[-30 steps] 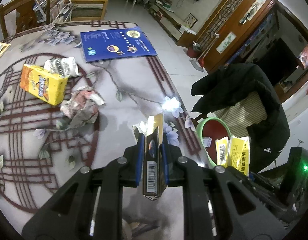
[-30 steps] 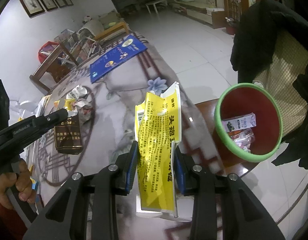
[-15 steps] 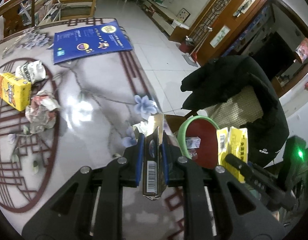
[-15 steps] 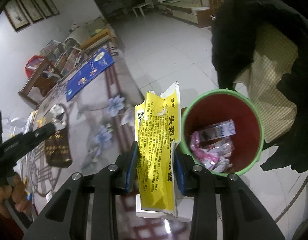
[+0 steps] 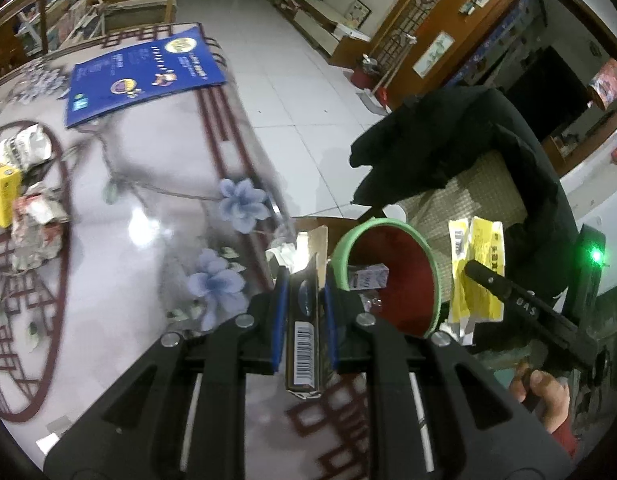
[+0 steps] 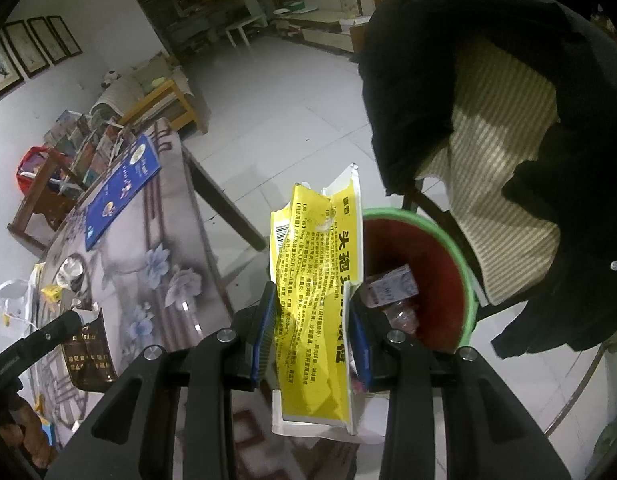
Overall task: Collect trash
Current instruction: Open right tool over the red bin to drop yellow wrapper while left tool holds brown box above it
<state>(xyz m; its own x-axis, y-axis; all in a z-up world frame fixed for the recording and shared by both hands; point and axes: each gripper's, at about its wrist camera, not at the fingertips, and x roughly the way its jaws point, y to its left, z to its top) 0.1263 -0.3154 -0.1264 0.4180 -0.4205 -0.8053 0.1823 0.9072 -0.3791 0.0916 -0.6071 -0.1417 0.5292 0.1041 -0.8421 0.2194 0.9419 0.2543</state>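
My left gripper [image 5: 305, 292] is shut on a flat brown packet [image 5: 304, 332] with a barcode, held at the table's edge beside the bin. My right gripper [image 6: 312, 312] is shut on a yellow wrapper [image 6: 316, 280] and holds it over the near rim of the red bin with a green rim [image 6: 460, 264], which shows in the left wrist view too [image 5: 396, 280]. Trash lies inside the bin, including a small carton [image 6: 388, 290]. The yellow wrapper [image 5: 474, 276] also shows right of the bin in the left wrist view, and the brown packet [image 6: 88, 354] at the left in the right wrist view.
On the table [image 5: 156, 208] lie a blue booklet [image 5: 144, 76], a yellow box [image 5: 2, 192], crumpled paper [image 5: 36, 224] and a silver wrapper [image 5: 24, 148]. A chair draped with a black jacket [image 6: 548, 128] stands just behind the bin. Tiled floor lies beyond.
Both grippers have moved right, off the table toward the bin, each with its trash. The right gripper now holds the yellow wrapper over the bin's rim.
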